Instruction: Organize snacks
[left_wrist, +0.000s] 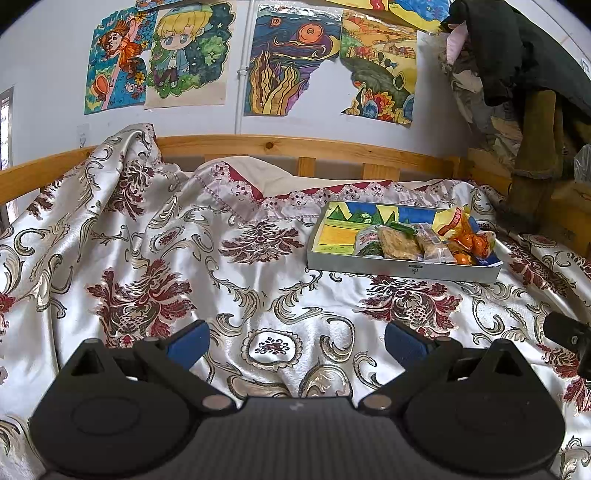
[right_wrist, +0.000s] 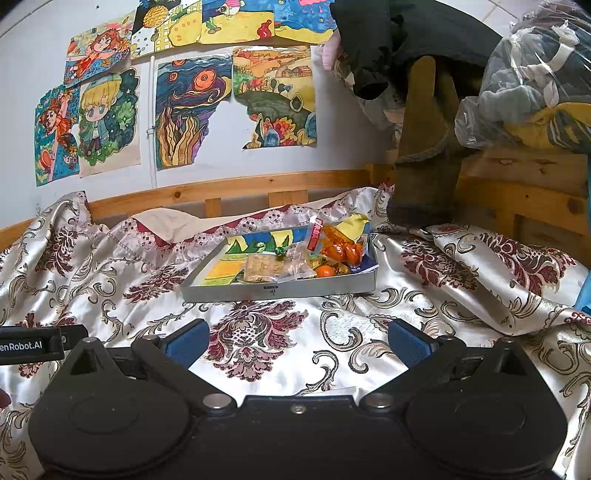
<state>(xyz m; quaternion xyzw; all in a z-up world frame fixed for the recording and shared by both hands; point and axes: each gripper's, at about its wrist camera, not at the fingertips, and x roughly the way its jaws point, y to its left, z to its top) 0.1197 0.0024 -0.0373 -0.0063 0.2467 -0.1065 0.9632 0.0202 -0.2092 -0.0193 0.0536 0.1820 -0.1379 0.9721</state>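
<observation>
A shallow grey cardboard box tray (right_wrist: 280, 290) lay on the bed, on a shiny cream bedspread patterned with dark red and gold flourishes (left_wrist: 155, 258). A small dark logo mark sat on the middle of the tray's near wall, too small to read. Inside the tray, a colourful drawing lined the floor, and the snacks were crowded toward its right end: clear-wrapped brown cracker packs (right_wrist: 264, 267) near the middle, an orange-and-yellow snack bag with red lettering (right_wrist: 334, 236) standing at the right, the lettering not legible, and small orange wrapped sweets (right_wrist: 325, 271) by the near right corner.

The left tool (left_wrist: 297, 341) hovered over the bedspread in front of the tray and to its left, its blue-padded fingers spread wide with nothing between them. The right tool (right_wrist: 297, 341) hung directly in front of the tray, also spread wide and empty. In the right wrist view the left tool's black body showed the white letters "enRobot.AI", cut off at the edge.

Behind the tray, hand-coloured cartoon drawings (left_wrist: 184, 55) were stuck on the white wall above the wooden bed rail (left_wrist: 258, 144).
</observation>
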